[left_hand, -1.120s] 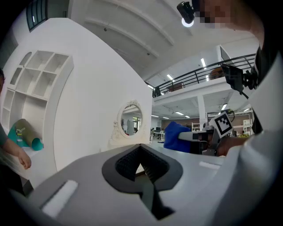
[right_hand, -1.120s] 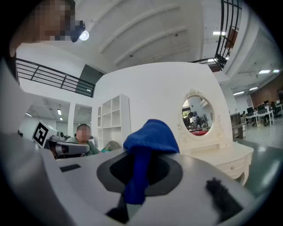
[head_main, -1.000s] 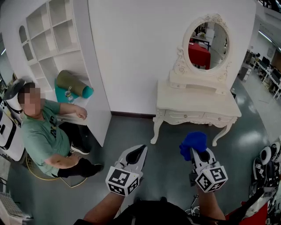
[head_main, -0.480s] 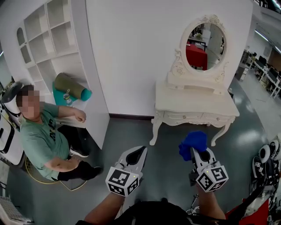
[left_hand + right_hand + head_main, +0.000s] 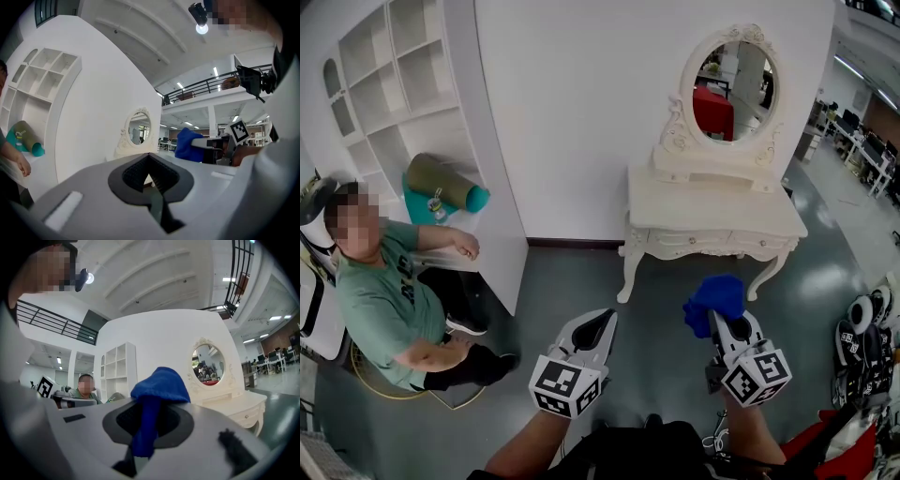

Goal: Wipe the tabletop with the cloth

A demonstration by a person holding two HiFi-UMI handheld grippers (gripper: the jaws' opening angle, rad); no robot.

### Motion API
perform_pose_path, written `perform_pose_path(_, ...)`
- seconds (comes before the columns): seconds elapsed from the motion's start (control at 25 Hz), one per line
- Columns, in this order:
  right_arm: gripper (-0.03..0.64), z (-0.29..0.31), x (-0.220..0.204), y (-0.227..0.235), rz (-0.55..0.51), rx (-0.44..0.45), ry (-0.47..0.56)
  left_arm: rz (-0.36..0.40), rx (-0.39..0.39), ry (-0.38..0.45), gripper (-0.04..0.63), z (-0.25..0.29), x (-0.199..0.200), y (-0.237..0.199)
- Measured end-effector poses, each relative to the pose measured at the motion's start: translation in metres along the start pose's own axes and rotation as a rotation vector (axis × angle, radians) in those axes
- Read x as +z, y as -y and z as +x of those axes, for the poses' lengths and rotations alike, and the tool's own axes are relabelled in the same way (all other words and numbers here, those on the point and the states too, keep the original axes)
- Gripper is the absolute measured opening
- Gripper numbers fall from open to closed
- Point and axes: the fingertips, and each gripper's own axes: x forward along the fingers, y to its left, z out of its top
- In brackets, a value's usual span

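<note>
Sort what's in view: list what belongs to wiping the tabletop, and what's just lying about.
For the job:
cloth, clamped in the right hand-held gripper
dressing table, whose top gets wiped

Not part of it:
left hand-held gripper, shut on nothing
mirror
shelf unit
green roll by the shelves
seated person

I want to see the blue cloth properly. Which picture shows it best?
The right gripper view: the blue cloth sits big in the middle, pinched in the right gripper. The head view shows the cloth smaller, bunched above that gripper. The left gripper view catches only a small blue lump at the side.
</note>
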Motion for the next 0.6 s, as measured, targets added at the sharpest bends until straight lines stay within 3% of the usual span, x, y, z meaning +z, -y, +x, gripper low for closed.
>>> perform_pose_path(0.12,0.054,0.0,-0.004,-0.001,0.013,-0.029,-0.006,0.011,-0.01,-0.004,0.005,-0.004,-0.002,-0.004)
perform_pose_path(0.28,0.054,0.0,-0.013,0.011,0.041,-0.08,-0.023,0.081,0.011,-0.006,0.006,-0.001,-0.002,-0.011)
perform_pose_path(0.6,0.054,0.039,-0.012,0.049,0.056,-0.012,-0.002,0.021,0.028,-0.012,0.006,0.047,-0.003,-0.027)
